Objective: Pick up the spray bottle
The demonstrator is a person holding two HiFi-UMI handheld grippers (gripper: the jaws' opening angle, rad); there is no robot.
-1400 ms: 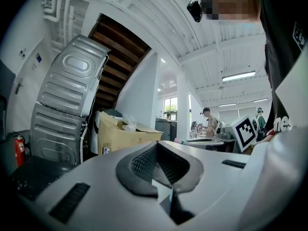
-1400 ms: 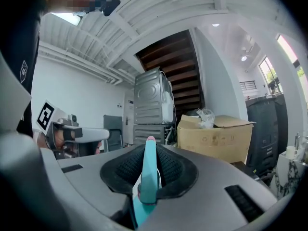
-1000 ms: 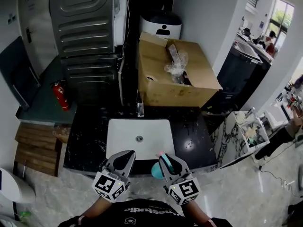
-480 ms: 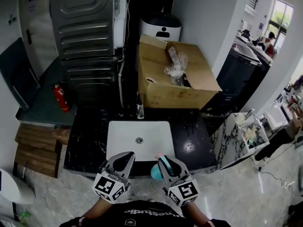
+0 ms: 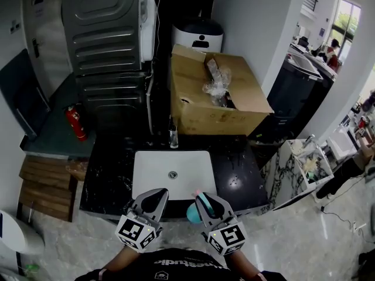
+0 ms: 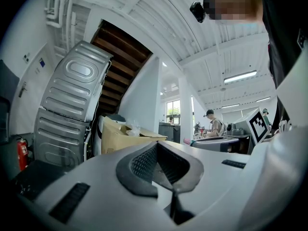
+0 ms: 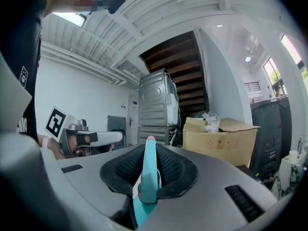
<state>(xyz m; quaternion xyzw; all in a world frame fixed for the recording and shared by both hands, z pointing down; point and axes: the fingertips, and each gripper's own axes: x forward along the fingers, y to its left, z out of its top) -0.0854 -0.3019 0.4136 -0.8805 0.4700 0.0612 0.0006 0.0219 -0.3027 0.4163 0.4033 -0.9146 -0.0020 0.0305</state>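
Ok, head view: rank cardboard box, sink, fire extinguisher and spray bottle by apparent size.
1. cardboard box
2. sink
3. fire extinguisher
4. spray bottle, though the right gripper hides most of it.

a black stone counter (image 5: 237,168) with white veining is carrying the scene. a white rectangular basin (image 5: 153,167) is sitting in its middle, with a round drain (image 5: 172,173) lying at the basin's centre. a small upright metal fitting (image 5: 173,136) is standing on the counter just behind the basin's back edge; whether it is a tap or a bottle cannot be told. an open cardboard box (image 5: 205,101) is standing at the counter's far edge, and whether it is resting on the counter cannot be told. a pale marbled floor (image 5: 70,239) is running beneath, with wooden slats (image 5: 41,186) lying on it left of the counter.
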